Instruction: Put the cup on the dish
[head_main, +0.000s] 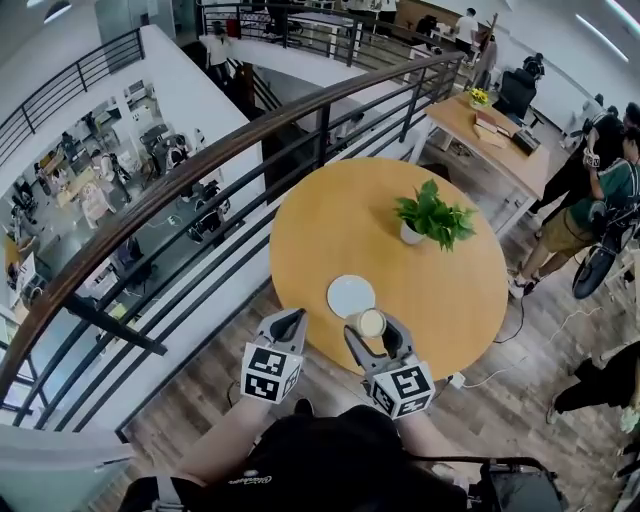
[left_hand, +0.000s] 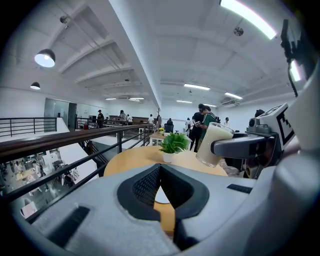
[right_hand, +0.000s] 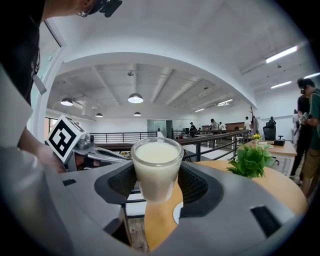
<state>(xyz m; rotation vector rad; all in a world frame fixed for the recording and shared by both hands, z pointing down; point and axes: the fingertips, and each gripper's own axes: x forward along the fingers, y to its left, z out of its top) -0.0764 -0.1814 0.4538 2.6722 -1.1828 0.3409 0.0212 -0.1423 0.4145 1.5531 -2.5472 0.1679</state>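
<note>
Right gripper (head_main: 372, 330) near level, clamping upright cup (right_hand: 156, 167), beside dish (head_main: 351, 296)

round wooden table (head_main: 440, 300) by dark railing (head_main: 240, 148) — wood floor (head_main: 520, 400), ceiling lamps (left_hand: 45, 58)

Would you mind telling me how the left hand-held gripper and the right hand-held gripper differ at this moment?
The right hand-held gripper clamps a glass cup of milky liquid; the left hand-held gripper holds nothing. The right one's jaws stand wide around the glass cup; the left one's jaws are closed together. Both point toward the round table, near the white dish.
</note>
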